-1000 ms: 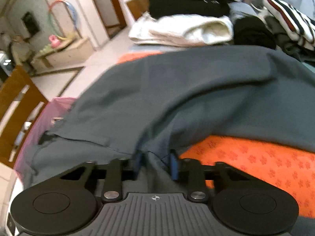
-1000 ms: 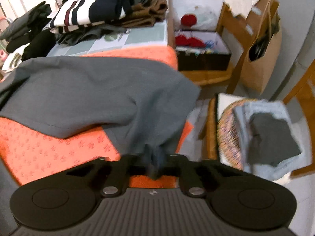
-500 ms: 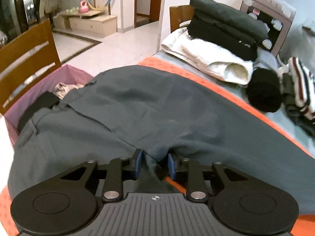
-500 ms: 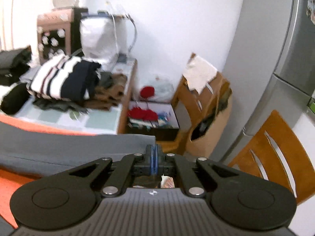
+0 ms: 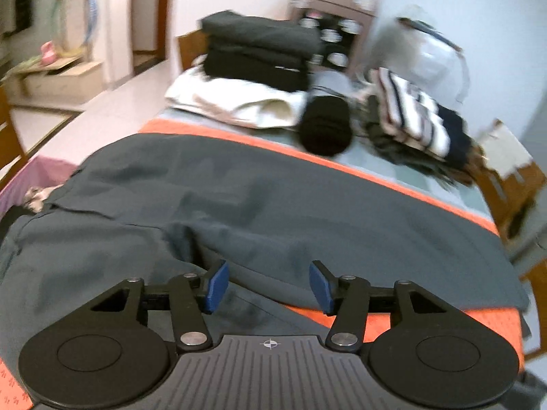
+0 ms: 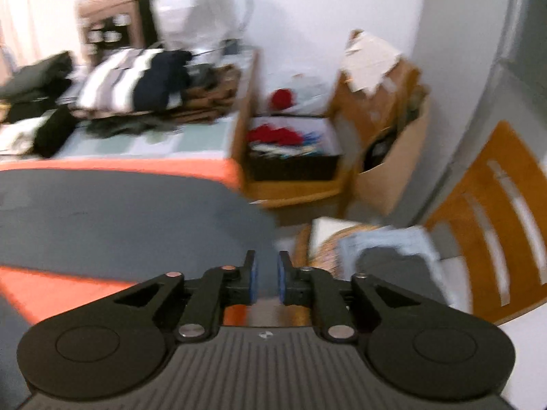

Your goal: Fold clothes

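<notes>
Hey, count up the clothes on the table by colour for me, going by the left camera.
Grey: 1, the grey trousers spread on the orange mat.
Black or dark, folded: 3, two stacked and one roll.
Cream: 1.
Striped: 1.
Total: 6; the dark heap under the striped one is too blurred to count.

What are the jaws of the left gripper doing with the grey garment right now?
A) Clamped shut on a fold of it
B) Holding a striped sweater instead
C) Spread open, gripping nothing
C: the left gripper has its blue-padded jaws spread wide, with the grey garment lying loose on the orange mat between them.
</notes>
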The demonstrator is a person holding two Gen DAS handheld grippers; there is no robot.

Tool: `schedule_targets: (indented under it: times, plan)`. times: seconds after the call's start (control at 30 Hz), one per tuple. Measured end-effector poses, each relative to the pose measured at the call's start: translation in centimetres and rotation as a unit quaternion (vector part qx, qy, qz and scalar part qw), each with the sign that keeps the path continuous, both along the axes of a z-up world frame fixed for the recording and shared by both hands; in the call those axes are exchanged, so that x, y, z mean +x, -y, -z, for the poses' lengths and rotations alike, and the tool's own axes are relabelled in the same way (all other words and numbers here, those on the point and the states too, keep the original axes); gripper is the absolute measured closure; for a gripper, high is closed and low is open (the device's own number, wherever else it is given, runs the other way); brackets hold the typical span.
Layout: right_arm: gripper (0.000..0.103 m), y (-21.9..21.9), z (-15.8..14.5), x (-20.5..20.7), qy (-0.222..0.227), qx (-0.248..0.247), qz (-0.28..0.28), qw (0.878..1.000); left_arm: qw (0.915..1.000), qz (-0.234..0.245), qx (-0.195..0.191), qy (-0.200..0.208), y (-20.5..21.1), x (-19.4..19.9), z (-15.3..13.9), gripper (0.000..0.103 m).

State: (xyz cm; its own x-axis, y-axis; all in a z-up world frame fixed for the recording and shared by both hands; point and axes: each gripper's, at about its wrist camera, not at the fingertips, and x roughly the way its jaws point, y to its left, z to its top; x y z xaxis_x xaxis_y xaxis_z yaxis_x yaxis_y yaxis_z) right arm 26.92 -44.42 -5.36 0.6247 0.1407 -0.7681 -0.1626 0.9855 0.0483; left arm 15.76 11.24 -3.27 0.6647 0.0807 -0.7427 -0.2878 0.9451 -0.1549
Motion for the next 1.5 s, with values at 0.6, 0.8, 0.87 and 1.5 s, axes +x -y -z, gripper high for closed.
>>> schedule_targets:
  times: [0.6, 0.8, 0.87, 1.5]
  plan:
    - [0.05, -6.2, 7.8, -9.0, -0.145, 0.087, -0.137, 0.976, 0.9943, 0.105, -0.003, -0.016, 2.8, -3.0, 0.9, 0.045]
    - [0.089, -6.7, 8.9, -10.4, -0.153, 0.092, -0.132, 0.975, 0.9932, 0.111, 0.011, -0.033, 2.8, -4.1, 2.1, 0.045]
    - [0.099, -6.7, 8.2, -11.0, -0.141, 0.089, -0.119, 0.979, 0.993, 0.111, 0.013, -0.038, 2.8, -4.4, 2.6, 0.045]
    - [0.093, 1.1, 2.2, -17.1, -0.013, 0.003, 0.139, 0.99, 0.9921, 0.124, 0.014, -0.01, 3.1, -4.6, 2.6, 0.045]
